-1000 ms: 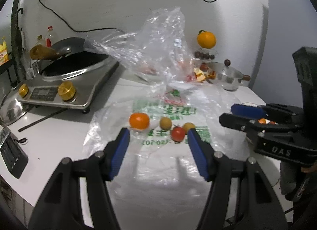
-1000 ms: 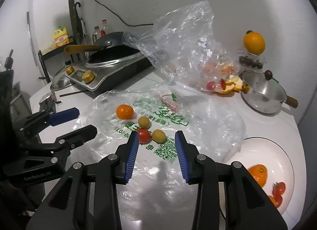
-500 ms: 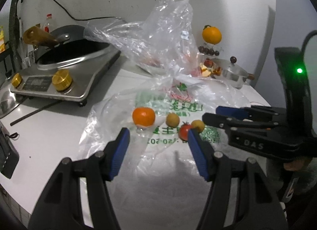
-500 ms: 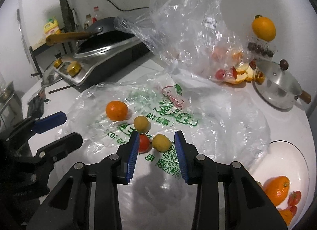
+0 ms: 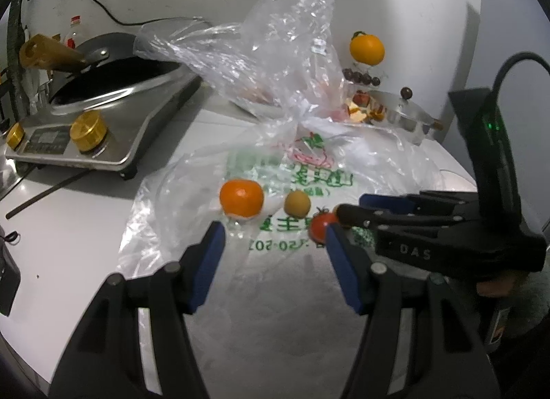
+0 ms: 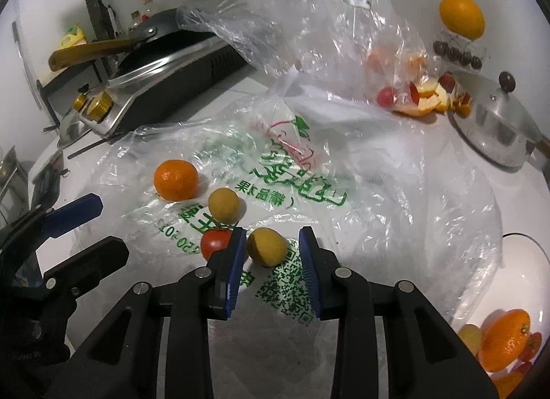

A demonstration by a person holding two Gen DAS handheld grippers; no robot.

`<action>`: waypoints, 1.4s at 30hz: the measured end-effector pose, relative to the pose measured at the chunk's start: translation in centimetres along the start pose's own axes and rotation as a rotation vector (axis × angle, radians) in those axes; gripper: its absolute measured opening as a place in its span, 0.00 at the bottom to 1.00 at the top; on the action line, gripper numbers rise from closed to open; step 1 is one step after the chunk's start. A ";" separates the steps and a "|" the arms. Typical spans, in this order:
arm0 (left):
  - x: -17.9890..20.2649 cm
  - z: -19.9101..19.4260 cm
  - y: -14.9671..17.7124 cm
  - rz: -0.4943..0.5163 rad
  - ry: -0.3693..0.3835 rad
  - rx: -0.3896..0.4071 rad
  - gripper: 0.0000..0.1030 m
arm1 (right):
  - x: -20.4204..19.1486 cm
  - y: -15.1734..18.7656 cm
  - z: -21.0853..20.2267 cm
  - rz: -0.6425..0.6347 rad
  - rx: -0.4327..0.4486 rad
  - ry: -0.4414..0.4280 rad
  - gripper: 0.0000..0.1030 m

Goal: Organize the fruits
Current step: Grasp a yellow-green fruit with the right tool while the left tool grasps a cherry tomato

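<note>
Several fruits lie on a flat printed plastic bag [image 6: 378, 192]: an orange mandarin [image 6: 176, 180] [image 5: 241, 198], a small yellow fruit [image 6: 223, 205] [image 5: 297, 204], a red tomato [image 6: 215, 244] [image 5: 321, 225] and a second yellow fruit [image 6: 267, 247]. My right gripper [image 6: 271, 237] [image 5: 350, 206] is low over the bag and its jaws are closing. The second yellow fruit sits between them, with a gap still showing on its right side. My left gripper [image 5: 274, 230] [image 6: 106, 225] stands open and holds nothing, just short of the mandarin and the tomato.
A white plate [image 6: 515, 247] at the right front holds a mandarin [image 6: 505, 340] and small tomatoes. Behind are a cooker with a wok [image 5: 96, 117], a crumpled clear bag [image 6: 309, 20] with peels, a lidded steel pot [image 6: 498, 130] and an orange [image 5: 366, 50].
My right gripper came down and forward onto the bag, and its jaws narrowed around the yellow fruit. The left gripper edged slightly closer to the fruits and stayed just as wide.
</note>
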State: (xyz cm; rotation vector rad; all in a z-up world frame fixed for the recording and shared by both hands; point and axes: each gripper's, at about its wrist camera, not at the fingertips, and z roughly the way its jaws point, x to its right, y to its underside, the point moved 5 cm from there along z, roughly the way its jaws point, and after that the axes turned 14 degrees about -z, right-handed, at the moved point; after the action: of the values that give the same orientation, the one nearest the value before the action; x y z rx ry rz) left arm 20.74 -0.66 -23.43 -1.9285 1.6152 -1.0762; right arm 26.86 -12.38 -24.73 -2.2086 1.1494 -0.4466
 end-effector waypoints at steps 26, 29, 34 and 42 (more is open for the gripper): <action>4.8 5.2 0.3 0.107 -0.030 -0.124 0.51 | 2.9 0.4 -4.7 0.017 0.116 0.005 0.26; 4.9 6.5 0.5 0.101 -0.041 -0.170 0.49 | 3.2 0.6 -5.1 0.019 0.128 0.001 0.26; 4.8 7.4 0.8 0.095 -0.055 -0.197 0.37 | 3.7 0.9 -5.7 0.027 0.145 0.003 0.26; 4.9 7.6 1.2 0.096 -0.044 -0.212 0.27 | 3.8 1.4 -6.0 0.033 0.150 0.007 0.26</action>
State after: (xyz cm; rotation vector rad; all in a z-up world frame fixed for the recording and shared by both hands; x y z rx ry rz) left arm 25.94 -6.92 -27.57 -1.9668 1.8409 -0.8483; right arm 24.93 -18.28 -20.98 -2.0584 1.1171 -0.5102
